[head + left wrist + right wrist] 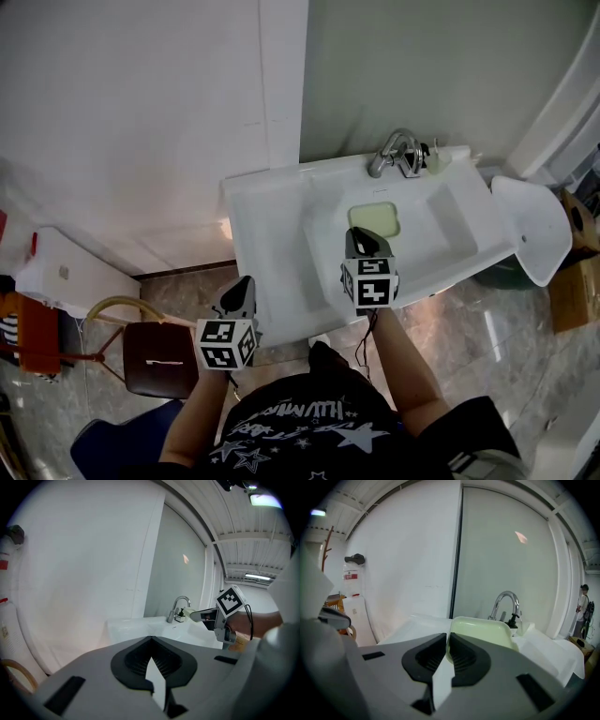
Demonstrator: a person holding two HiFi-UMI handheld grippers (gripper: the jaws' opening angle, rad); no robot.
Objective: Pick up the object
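Observation:
A pale green shallow tray (377,218) hangs over the basin of a white sink (272,211). My right gripper (360,235) is shut on its near rim. In the right gripper view the tray (483,631) juts out from between the dark pads, and the right gripper (447,643) pinches its edge. My left gripper (243,284) is off the sink's front left corner, over the floor, shut with nothing in it. In the left gripper view its own jaws (151,641) meet, and the right gripper (201,616) shows ahead with the tray.
A chrome faucet (396,150) stands at the back of the sink, with a small bottle beside it. A brown stool (159,358) sits on the floor at the left. A white curved lid (532,227) and cardboard boxes (574,286) lie to the right.

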